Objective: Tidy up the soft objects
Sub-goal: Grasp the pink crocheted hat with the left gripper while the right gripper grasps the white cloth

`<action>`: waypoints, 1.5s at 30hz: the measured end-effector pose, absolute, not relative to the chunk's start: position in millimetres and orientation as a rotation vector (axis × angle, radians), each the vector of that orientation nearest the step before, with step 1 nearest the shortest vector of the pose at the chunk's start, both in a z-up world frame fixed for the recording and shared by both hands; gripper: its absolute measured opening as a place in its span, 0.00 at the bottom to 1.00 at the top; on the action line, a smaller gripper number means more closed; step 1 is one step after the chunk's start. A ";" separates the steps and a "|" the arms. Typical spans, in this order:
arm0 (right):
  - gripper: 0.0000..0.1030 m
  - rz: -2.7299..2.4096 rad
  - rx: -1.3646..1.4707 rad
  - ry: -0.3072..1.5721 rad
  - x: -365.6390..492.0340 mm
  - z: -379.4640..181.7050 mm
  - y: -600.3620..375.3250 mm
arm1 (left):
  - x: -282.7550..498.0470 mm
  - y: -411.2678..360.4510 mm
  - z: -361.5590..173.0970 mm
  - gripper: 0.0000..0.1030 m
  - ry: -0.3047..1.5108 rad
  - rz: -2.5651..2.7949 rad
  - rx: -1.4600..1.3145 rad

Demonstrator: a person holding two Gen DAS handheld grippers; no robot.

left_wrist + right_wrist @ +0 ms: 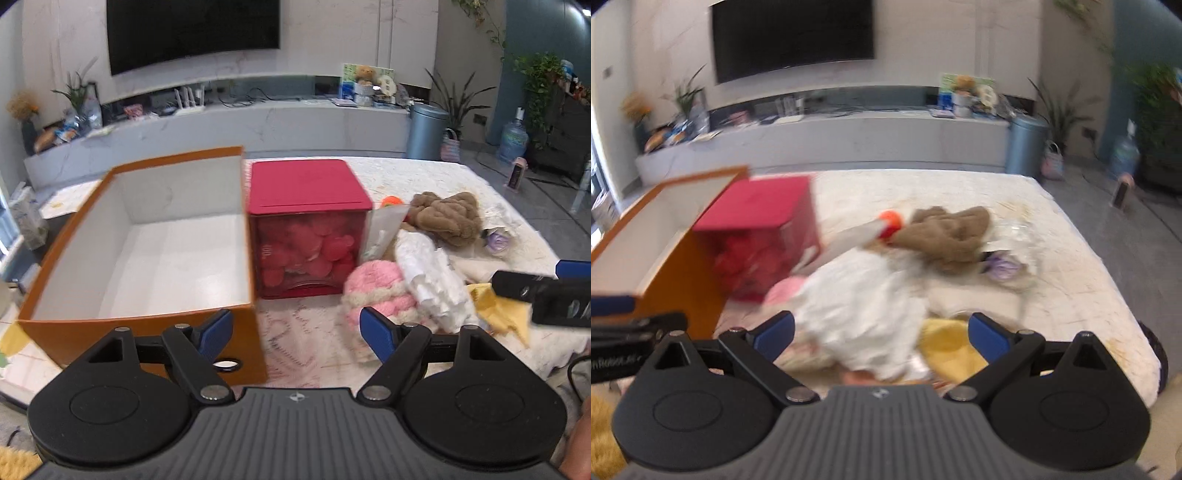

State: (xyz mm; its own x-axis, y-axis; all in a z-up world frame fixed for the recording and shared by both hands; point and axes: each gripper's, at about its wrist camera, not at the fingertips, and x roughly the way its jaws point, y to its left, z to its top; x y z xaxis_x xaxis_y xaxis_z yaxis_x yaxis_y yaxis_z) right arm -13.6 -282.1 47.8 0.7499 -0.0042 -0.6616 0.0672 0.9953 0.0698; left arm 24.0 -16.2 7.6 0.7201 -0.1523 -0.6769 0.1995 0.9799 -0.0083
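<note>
Both hand-held grippers are released, jaws spread wide and holding nothing. Just ahead of the left hand-held gripper [297,328] stands an orange box [147,332], open and white inside, with a red cube box [310,188] touching its right side. Between the fingers of the right hand-held gripper [882,334] lies a white ruffled cloth [864,299] on the tabletop [1071,280], beside a pink plush [376,291], a yellow cloth [945,343] and a brown fuzzy cloth [953,229] farther back.

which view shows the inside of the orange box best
The left wrist view: the orange box sits in front of that camera, its white floor and walls visible and nothing seen inside. The right wrist view, blurred, catches only its near corner and part of the interior at the left edge.
</note>
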 end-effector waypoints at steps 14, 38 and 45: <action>0.95 0.086 0.112 0.939 70.7 24.3 -280.9 | 52.4 -68.8 -25.1 0.89 0.851 -0.330 0.238; 0.44 0.119 0.664 1.018 92.1 -29.3 -342.5 | 48.5 -74.3 -43.5 0.89 0.872 -0.381 0.184; 0.26 0.088 0.610 1.007 87.6 -23.9 -346.7 | 64.3 -83.7 -41.9 0.89 0.887 -0.373 0.104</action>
State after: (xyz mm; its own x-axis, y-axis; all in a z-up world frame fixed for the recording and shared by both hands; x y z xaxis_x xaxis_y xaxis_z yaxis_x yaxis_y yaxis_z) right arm 87.6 -346.7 -23.9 0.5460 0.3417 -0.7650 0.2045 0.8311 0.5172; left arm 64.3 -83.7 -41.9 0.5721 -0.2751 -0.7727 0.3603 0.9306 -0.0646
